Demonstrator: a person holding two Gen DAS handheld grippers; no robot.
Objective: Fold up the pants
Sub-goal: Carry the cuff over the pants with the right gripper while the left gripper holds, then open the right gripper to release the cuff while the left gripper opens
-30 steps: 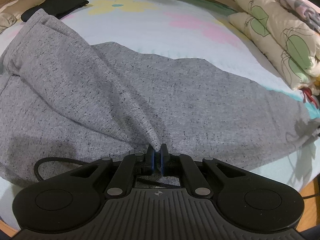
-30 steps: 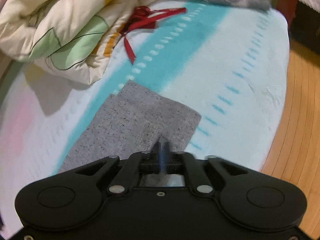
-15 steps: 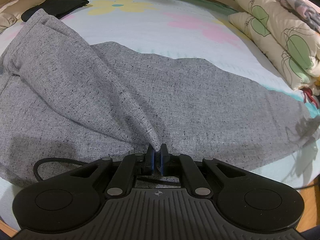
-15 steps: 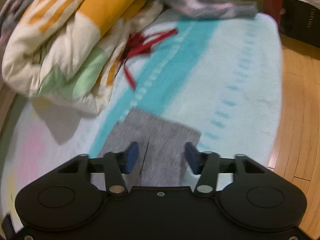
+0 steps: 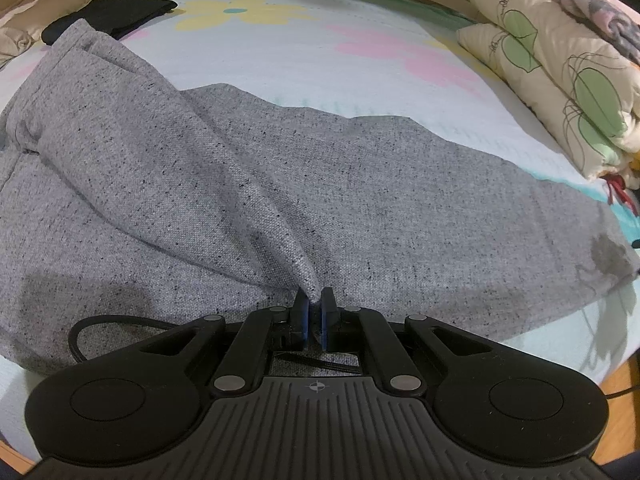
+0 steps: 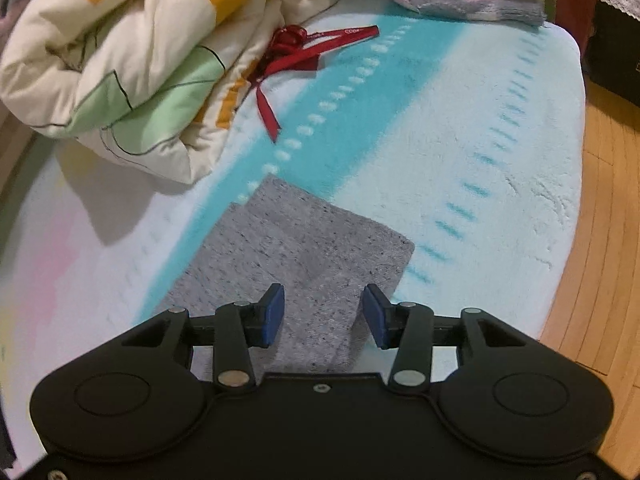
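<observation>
Grey speckled pants (image 5: 360,200) lie spread across the bed, one leg folded over the other. My left gripper (image 5: 314,312) is shut on a pinched fold of the pants fabric near the front edge. In the right wrist view the leg cuffs of the pants (image 6: 312,248) lie flat on the bedsheet. My right gripper (image 6: 322,312) is open just above the cuffs, a blue pad on each side, holding nothing.
A rolled floral quilt (image 6: 120,60) lies at the far left of the right view and shows in the left view (image 5: 560,72). A red ribbon (image 6: 292,52) lies beside it. A black garment (image 5: 116,16) lies far back. Wood floor (image 6: 600,240) borders the bed's right edge.
My right gripper has opened and let go of the pants cuffs, which now lie flat on the bed. My left gripper stays shut on the fold and has hardly moved.
</observation>
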